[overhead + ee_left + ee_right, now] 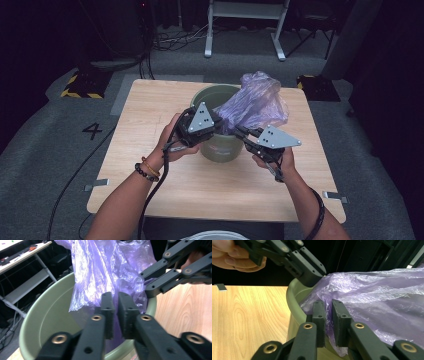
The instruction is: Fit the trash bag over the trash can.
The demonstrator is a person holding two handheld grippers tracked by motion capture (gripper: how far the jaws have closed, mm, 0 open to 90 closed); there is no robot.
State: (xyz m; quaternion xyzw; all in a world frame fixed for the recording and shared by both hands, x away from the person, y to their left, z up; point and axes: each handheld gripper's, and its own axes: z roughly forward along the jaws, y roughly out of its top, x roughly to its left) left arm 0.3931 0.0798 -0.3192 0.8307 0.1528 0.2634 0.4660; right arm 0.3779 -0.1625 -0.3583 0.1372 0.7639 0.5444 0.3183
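Forearms reach in from the near edge, lining a bucket with a bag.
On the tabletop (150, 110) stands the green bucket (220, 150); the purple bag (257, 102) billows over its far right rim. Left tool (216, 121) and right tool (240, 131), each nearly pressed together, pinch film; best pulled evenly over the rim.

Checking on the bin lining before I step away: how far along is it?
Done: the purple bag already sits in the green bucket on the table.

In hand: both tongs, left and right, are pinched on the bag's film at the near rim.

Left: most of the bag is bunched above the bucket; it probably needs spreading and folding over the rim.
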